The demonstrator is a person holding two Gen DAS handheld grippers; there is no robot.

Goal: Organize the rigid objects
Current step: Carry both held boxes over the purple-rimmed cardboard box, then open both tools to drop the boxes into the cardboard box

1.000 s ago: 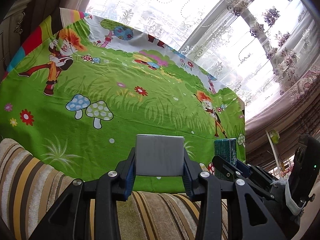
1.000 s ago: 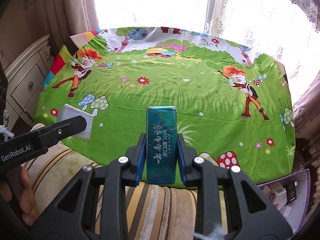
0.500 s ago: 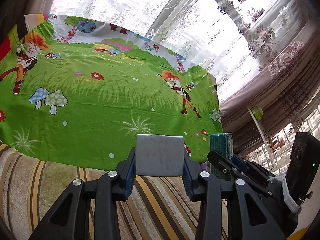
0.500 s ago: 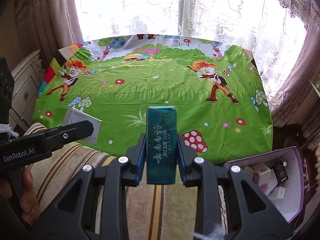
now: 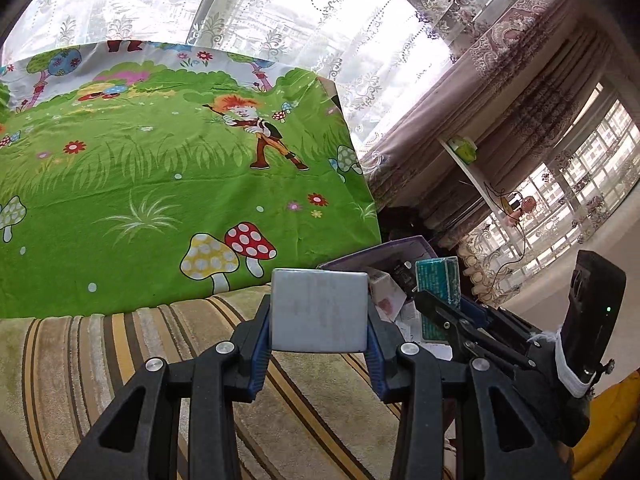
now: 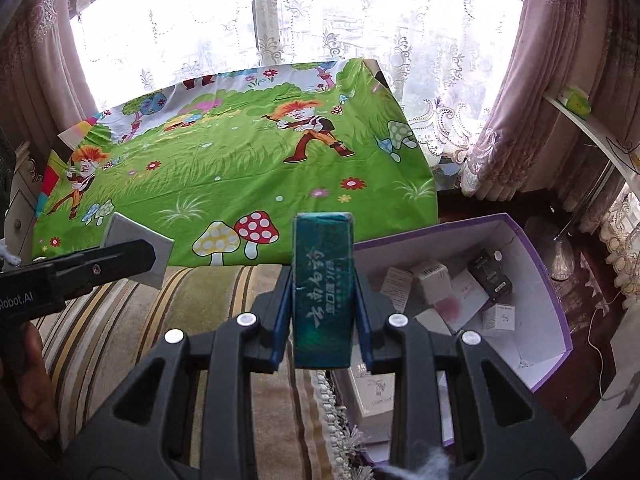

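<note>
Right now your left gripper point(image 5: 319, 314) is clamped on a flat grey box point(image 5: 319, 309), its blue-lined fingers point(image 5: 258, 344) pressing both side edges, low in the centre of the left wrist view. Behind it runs a striped cushion point(image 5: 120, 344), and above that the green cartoon cloth point(image 5: 160, 184) fills the left half of the frame.

Your right gripper point(image 6: 323, 312) is closed around a tall teal box point(image 6: 323, 288) with white characters down its face; the box stands upright between the fingers point(image 6: 280, 320) at the middle of the right wrist view. In the left wrist view the same teal box shows just right of centre, beside the grey one.

To the lower right of the right wrist view lies an open purple-edged carton point(image 6: 552, 280), its white inside holding several small white boxes point(image 6: 430, 276) and a black item point(image 6: 490, 276). The carton sits off the cloth's right edge, and the teal box is just left of its near wall. The grey box appears at the left middle of that frame, over the cloth's near edge.
</note>
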